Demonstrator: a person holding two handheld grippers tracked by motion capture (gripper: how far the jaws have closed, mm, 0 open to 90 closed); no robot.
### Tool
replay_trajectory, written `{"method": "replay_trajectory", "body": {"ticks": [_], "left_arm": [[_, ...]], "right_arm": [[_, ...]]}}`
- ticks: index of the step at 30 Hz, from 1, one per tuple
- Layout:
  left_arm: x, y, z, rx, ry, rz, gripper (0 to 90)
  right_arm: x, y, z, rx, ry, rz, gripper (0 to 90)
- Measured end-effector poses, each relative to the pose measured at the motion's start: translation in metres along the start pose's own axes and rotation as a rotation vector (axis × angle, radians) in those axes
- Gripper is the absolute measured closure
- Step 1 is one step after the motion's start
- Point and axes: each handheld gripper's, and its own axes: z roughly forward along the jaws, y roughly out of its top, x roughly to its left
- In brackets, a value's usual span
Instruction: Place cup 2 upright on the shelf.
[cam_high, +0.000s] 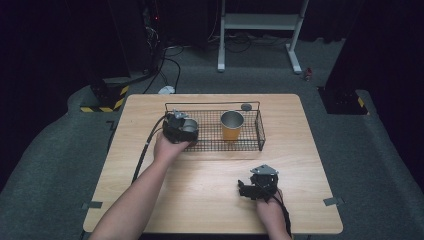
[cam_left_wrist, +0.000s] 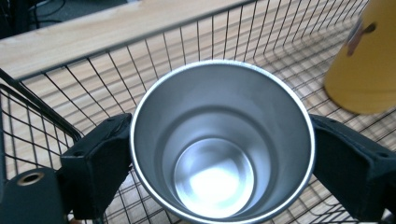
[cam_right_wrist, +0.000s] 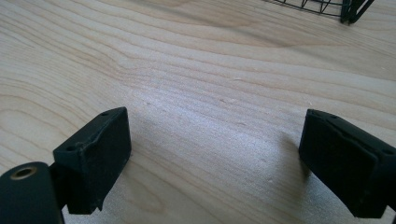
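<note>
Steel cup (cam_high: 189, 125): stands in the left end of the wire basket (cam_high: 260, 131), open mouth up, right between the left gripper's jaws. OK, now front to back.
Right hand (cam_high: 270, 207): closest to the front edge of the table (cam_high: 210, 210), right of the middle.
Right gripper (cam_high: 244, 190): low over bare wood, well clear of the basket. Its own view has the jaws spread wide with nothing but wood grain between them (cam_right_wrist: 215, 154).
Left hand (cam_high: 167, 147): further in, forearm coming up from the bottom left, cable trailing back over the table.
Left gripper (cam_high: 188, 130): reaches into the basket's left end from the near side. In the left gripper view (cam_left_wrist: 219, 158) one black jaw sits on each side of the cup (cam_left_wrist: 219, 154). The shiny rim covers the spot where the pads would meet the wall, so honestly can't tell if it's squeezing or just sitting loose around it.
Yellow cup (cam_high: 232, 126): also in the basket, upright, about the middle, just beside the steel one but not touching it. It's the blurry yellow thing at the top right of the left gripper view (cam_left_wrist: 369, 60).
Grey disc (cam_high: 246, 106): small round thing at the basket's far rim, too small to make out.
Behind the table: dark carpet, cables (cam_high: 170, 65), a white metal stand (cam_high: 260, 22), black-and-yellow tape (cam_high: 107, 102) on the left.
</note>
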Motion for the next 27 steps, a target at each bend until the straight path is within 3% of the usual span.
{"method": "replay_trajectory", "body": {"ticks": [3,12,20,27], "left_arm": [[0.001,0.003,-0.005,-0.028,0.015,-0.004,7.8],[0.001,0.008,-0.018,-0.084,-0.02,-0.012,7.3],[-0.002,0.01,-0.029,-0.096,-0.049,-0.013,8.6],[0.003,0.005,-0.043,-0.107,-0.065,-0.033,8.6]], "right_arm": [[0.0,0.0,0.0,0.001,0.0,0.003,8.9],[0.0,0.0,0.0,0.001,0.0,0.003,8.9],[0.0,0.0,0.0,0.001,0.0,0.003,8.9],[0.0,0.0,0.0,0.001,0.0,0.003,8.9]]}}
